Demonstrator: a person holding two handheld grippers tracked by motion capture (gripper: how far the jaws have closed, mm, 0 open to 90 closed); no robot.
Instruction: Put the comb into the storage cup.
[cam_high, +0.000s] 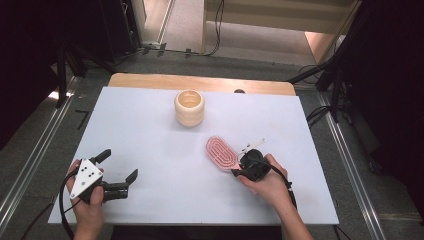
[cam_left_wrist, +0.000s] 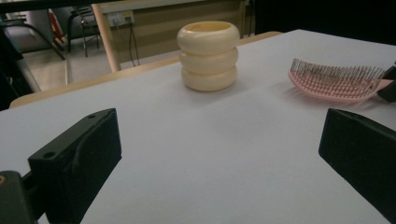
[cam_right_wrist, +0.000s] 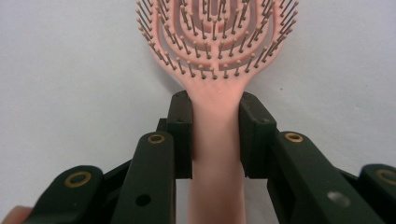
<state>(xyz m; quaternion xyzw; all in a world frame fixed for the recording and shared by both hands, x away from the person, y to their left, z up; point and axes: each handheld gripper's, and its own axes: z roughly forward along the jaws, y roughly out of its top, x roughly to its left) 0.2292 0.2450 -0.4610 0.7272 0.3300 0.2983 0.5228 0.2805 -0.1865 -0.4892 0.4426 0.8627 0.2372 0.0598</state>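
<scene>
Right gripper view showed the right hand-held gripper (cam_right_wrist: 215, 135) clamped on the pink hairbrush's (cam_right_wrist: 215, 56) handle; the left hand-held gripper (cam_high: 120, 167) stood wide apart above the desk (cam_high: 165, 150).

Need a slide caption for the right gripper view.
Right gripper shut on pink hairbrush handle, bristles up, over white table.

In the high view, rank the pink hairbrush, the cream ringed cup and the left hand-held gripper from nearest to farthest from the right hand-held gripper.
1. Pink hairbrush: its handle is clamped in the right hand-held gripper.
2. Cream ringed cup: up-left, toward the table's far edge.
3. Left hand-held gripper: far left, near edge, jaws open.
</scene>
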